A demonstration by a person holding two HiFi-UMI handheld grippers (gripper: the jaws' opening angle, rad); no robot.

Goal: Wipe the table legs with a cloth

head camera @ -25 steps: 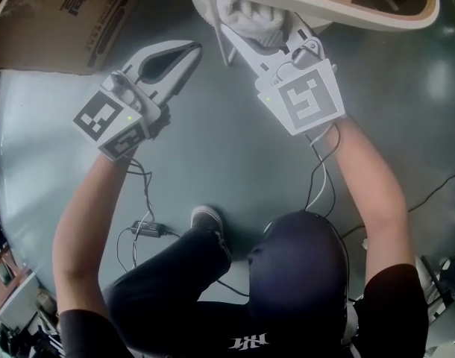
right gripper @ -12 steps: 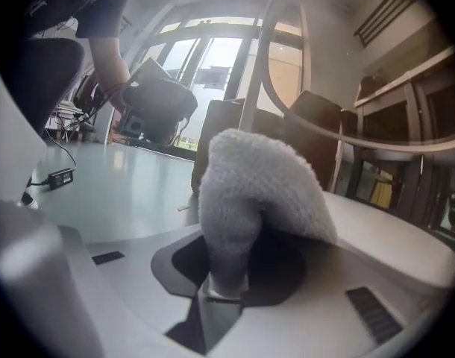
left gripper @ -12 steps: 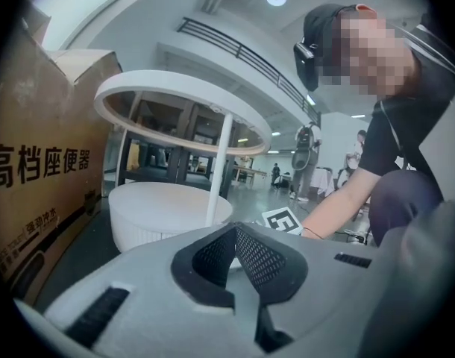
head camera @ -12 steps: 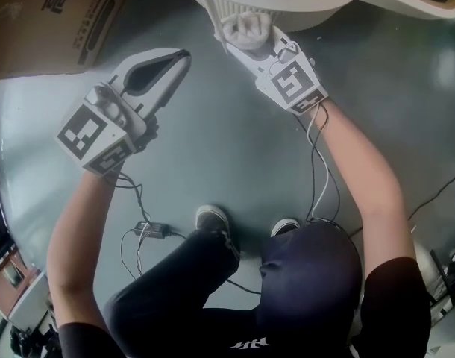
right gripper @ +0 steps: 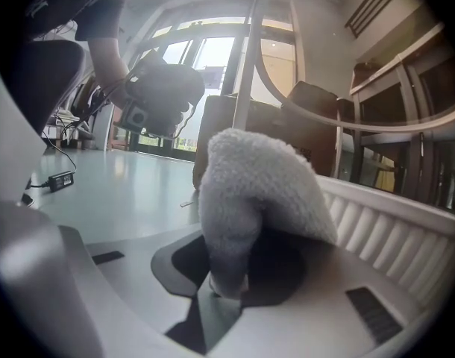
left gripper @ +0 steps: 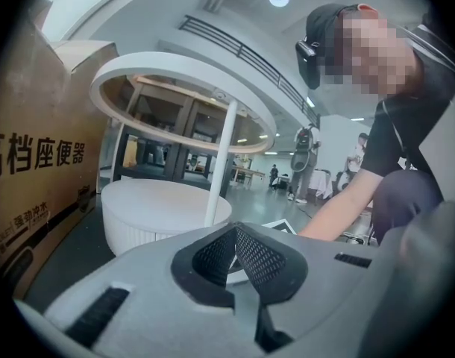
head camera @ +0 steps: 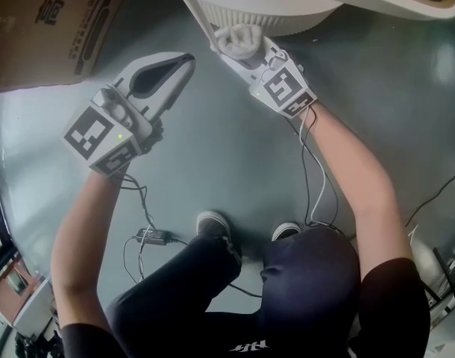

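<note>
The white table has a thin leg (head camera: 204, 19) that rises from a ribbed round base (head camera: 268, 15) to a ring-shaped top (head camera: 406, 7). My right gripper (head camera: 233, 48) is shut on a fluffy white cloth (head camera: 239, 39), which lies against the leg's low end just above the base. In the right gripper view the cloth (right gripper: 253, 189) bulges over the jaws and the leg (right gripper: 247, 73) stands right behind it. My left gripper (head camera: 186, 60) hovers left of the leg, shut and empty. Its mesh pads (left gripper: 251, 253) meet, with the leg (left gripper: 220, 162) ahead of them.
A big cardboard box (head camera: 52, 21) stands close on the left (left gripper: 33, 177). A power adapter (head camera: 153, 236) with cables lies on the grey floor by the person's shoes (head camera: 211, 221). The ribbed base (right gripper: 391, 215) is right beside the cloth. More people stand far off.
My right gripper has slid the cloth down the leg toward the base, away from the head camera. The left gripper has stayed about where it was.
</note>
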